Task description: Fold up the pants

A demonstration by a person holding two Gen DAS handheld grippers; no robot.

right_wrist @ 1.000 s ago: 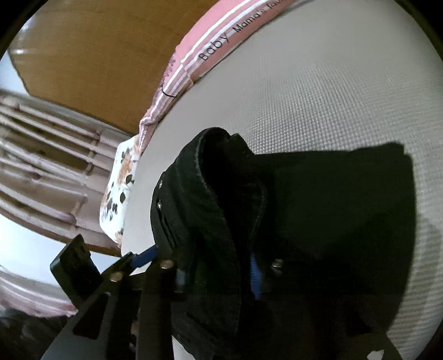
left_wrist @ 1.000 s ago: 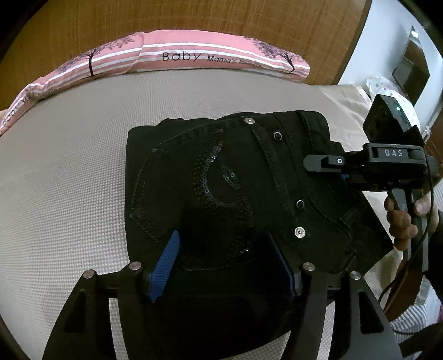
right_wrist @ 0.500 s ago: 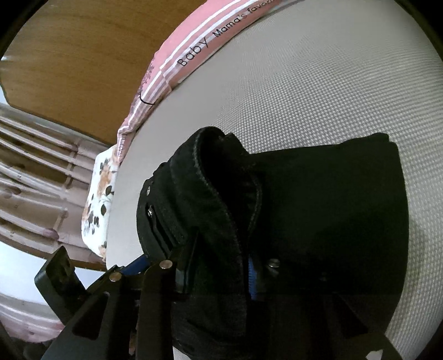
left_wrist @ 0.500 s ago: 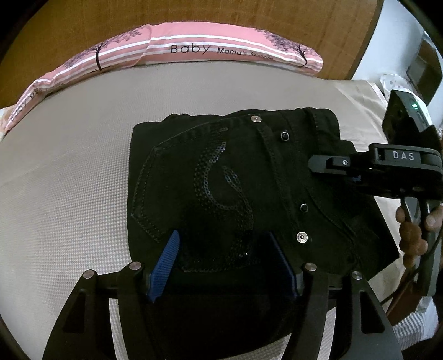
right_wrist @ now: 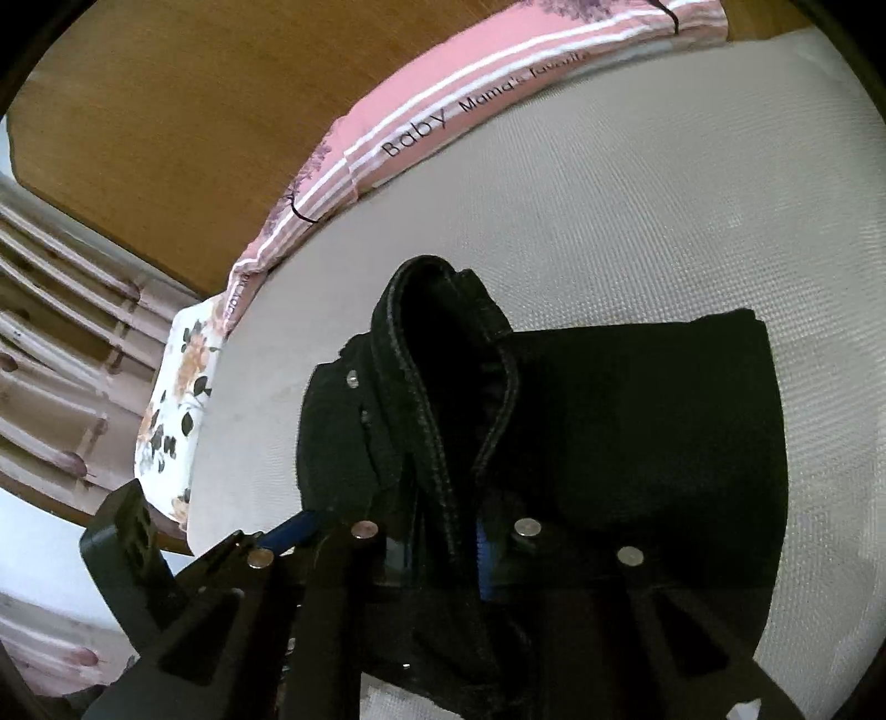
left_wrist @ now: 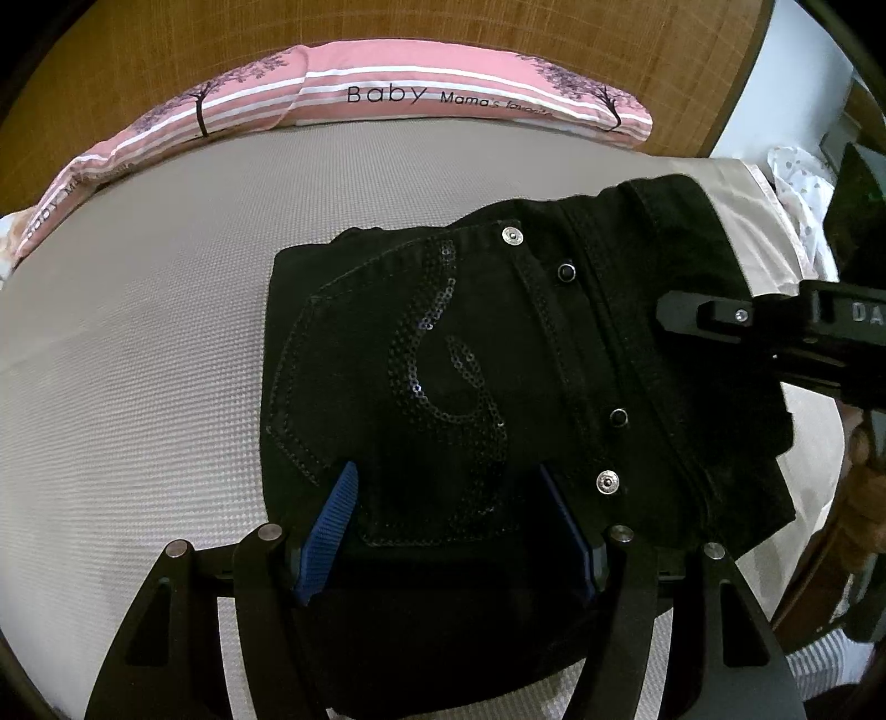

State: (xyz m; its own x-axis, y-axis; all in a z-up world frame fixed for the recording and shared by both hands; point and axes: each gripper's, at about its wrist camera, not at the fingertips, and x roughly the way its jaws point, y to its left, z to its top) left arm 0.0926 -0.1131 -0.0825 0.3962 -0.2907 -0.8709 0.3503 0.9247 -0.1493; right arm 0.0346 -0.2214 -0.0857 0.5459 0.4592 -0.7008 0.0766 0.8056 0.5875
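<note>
Black pants [left_wrist: 443, 343] with a sequinned back pocket lie folded on the grey mattress [left_wrist: 138, 343]. My left gripper [left_wrist: 448, 498] stands open over their near edge, its blue pads [left_wrist: 332, 520] wide apart on either side of the pocket and not squeezing the cloth. My right gripper [right_wrist: 443, 531] comes in from the right, seen in the left wrist view as a black finger [left_wrist: 698, 315] at the waistband. Its jaws are closing and pinch the waistband fold [right_wrist: 421, 343], which stands raised above the rest of the pants [right_wrist: 637, 421].
A pink striped pillow [left_wrist: 387, 99] lies along the wooden headboard [left_wrist: 387, 33] at the far side. A floral cushion [right_wrist: 177, 387] sits at the mattress edge, with curtains [right_wrist: 50, 332] beyond. A hand [left_wrist: 864, 487] holds the right gripper's handle.
The right gripper has risen with the waistband and its jaws have narrowed on the fold. In the left wrist view it has shifted right. The left gripper has kept its place.
</note>
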